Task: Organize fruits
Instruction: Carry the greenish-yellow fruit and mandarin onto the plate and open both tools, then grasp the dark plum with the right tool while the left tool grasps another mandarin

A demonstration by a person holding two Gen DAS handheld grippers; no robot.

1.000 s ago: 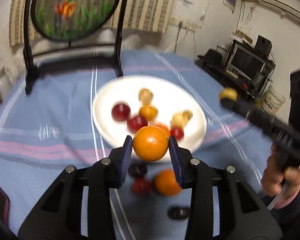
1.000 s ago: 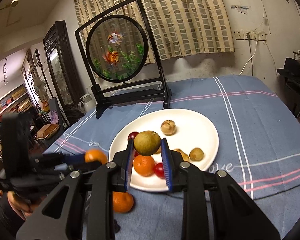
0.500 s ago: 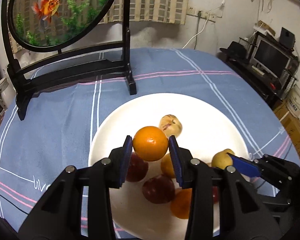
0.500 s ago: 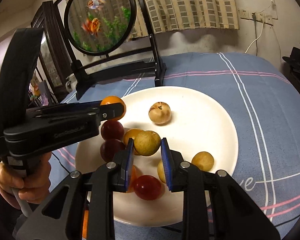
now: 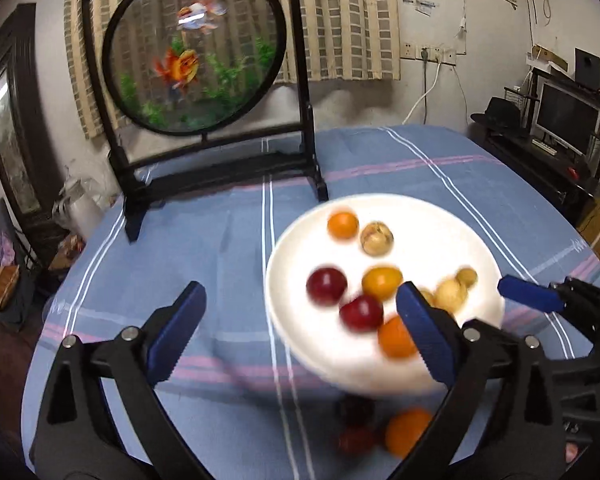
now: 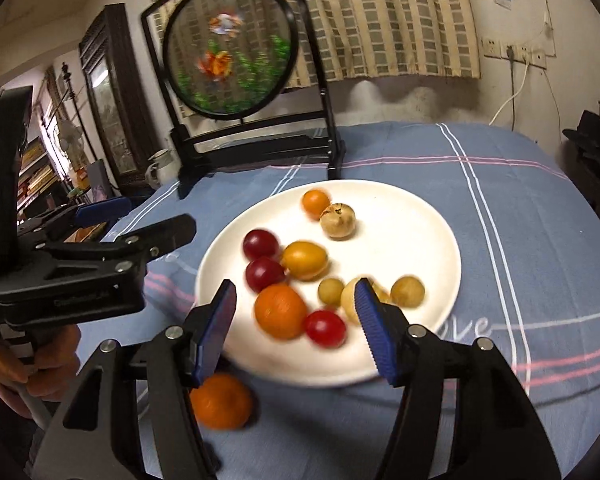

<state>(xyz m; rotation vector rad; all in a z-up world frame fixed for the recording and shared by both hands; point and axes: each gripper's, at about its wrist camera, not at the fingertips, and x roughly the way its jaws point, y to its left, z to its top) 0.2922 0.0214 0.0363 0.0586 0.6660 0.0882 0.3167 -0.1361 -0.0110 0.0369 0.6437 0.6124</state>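
Both grippers, left [image 5: 300,332] and right [image 6: 296,328], are opening with nothing between the jaws. Fruits lie on the plate [image 6: 420,216]; an orange [image 6: 220,400] remains on the desk, near side. Crowded round fruits may roll off when nudged.

Lived-in home room, living/dining type. Round worktop under blue cloth with pink and white stripes [image 6: 520,208], white round plate [image 6: 420,216] of small fruits on it. Behind it a decorative round goldfish screen in black wooden stand [image 5: 192,60]. Beige checked curtain [image 6: 380,20] over window, stained plaster wall with wall sockets and white cable [image 5: 428,56]. Right side: black monitor on cluttered dark rack [image 5: 564,116], black hat [image 5: 496,110] on low furniture. Left side: dark carved wooden cabinet with glass panel [image 6: 108,108], white jug [image 6: 158,166], shelves with books, partly blurred.
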